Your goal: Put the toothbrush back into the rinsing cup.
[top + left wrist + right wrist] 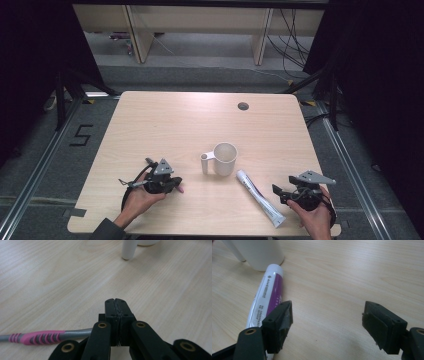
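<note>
While the left gripper (176,186) is resting low on the near-left part of the table (165,115), its jaws are standing fully closed, pad against pad, with nothing visible between the tips in the left gripper view; the toothbrush (42,337), grey with a pink ribbed grip, is lying flat on the wood and running under the gripper's linkage, so whether the gripper body is touching it cannot be told, and its pink end (181,189) is showing just beside the gripper in the high view. The right gripper (280,193) is sitting at the near-right corner with its jaws standing wide apart and holding nothing; the toothpaste tube (265,293), white with a purple panel, is lying on the table just outside its left jaw, not between the pads, with its cap end pointing toward the mug (224,159). The mug, white and upright, is standing near the middle of the table, its handle (205,163) facing the left gripper; it is appearing empty as far as the high view shows. Judged from this layout, the work is standing at an early stage: neither the toothbrush nor the tube is lifted, and nothing is placed in the mug; what is remaining is likely opening the left jaws, taking hold of the toothbrush, closing the right jaws on the tube, and moving both items.
</note>
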The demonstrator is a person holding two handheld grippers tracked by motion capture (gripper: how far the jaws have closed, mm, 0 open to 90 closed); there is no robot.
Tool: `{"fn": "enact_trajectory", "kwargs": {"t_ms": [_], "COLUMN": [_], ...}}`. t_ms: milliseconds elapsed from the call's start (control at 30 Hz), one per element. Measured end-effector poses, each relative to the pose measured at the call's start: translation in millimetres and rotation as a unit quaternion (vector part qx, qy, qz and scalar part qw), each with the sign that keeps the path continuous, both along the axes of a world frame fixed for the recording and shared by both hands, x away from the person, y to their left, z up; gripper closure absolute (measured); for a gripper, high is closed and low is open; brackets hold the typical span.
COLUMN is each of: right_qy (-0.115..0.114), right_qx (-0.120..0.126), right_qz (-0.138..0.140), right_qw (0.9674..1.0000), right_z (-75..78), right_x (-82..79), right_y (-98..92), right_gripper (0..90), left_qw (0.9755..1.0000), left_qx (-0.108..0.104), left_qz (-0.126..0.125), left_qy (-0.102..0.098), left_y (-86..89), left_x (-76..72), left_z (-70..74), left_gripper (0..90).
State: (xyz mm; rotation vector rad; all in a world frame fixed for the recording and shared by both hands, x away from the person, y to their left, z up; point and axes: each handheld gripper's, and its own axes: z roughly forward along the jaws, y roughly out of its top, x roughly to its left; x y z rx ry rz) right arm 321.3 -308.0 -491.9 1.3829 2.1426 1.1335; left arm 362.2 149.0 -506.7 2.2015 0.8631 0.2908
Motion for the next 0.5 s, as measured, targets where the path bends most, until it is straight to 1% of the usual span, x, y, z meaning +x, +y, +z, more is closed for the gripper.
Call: {"fn": "enact_trajectory", "kwargs": {"t_ms": [33,67,100,133,267,300,400,467,500], "right_qy": [-0.005,-0.008,-0.007,-0.014,-0.009,-0.009,-0.012,-0.013,-0.015], "right_qx": [-0.006,-0.012,-0.010,-0.011,-0.010,-0.010,-0.012,-0.009,-0.012], "right_qz": [-0.002,0.000,0.000,0.000,0.000,0.001,-0.001,0.000,-0.001], "right_qw": [1.0000,0.9999,0.9999,0.9998,0.9999,0.9999,0.9998,0.9999,0.9998], "right_z": [0.4,0.5,0.8,0.2,0.4,0.3,0.2,0.7,-0.1], "right_x": [-0.3,0.0,-0.4,0.1,-0.4,-0.2,-0.3,-0.5,0.3], "right_y": [-1.2,-1.8,-1.6,-1.3,0.0,0.0,-0.5,-1.0,-1.1], "right_gripper": [25.4,25.4,25.4,25.3,25.4,25.4,25.4,25.4,25.4], "left_qw": [1.0000,1.0000,0.9999,0.9999,0.9997,0.9997,0.9996,0.9994,0.9994], "left_qx": [-0.004,-0.001,0.007,0.010,0.017,0.016,0.023,0.028,0.028], "left_qz": [-0.004,-0.006,-0.008,-0.010,-0.019,-0.018,-0.019,-0.019,-0.023], "left_qy": [0.002,0.001,-0.001,-0.002,-0.001,0.000,0.000,0.000,0.002], "left_y": [0.7,2.3,4.4,5.2,12.5,13.8,19.6,24.4,27.0], "left_x": [-2.1,-4.7,-7.6,-9.8,-18.6,-19.7,-23.6,-26.9,-28.4], "left_z": [0.3,1.2,1.7,1.7,1.8,1.7,1.8,2.2,2.7], "left_gripper": [88.7,88.7,88.7,88.7,88.4,88.2,87.9,87.8,87.7]}}
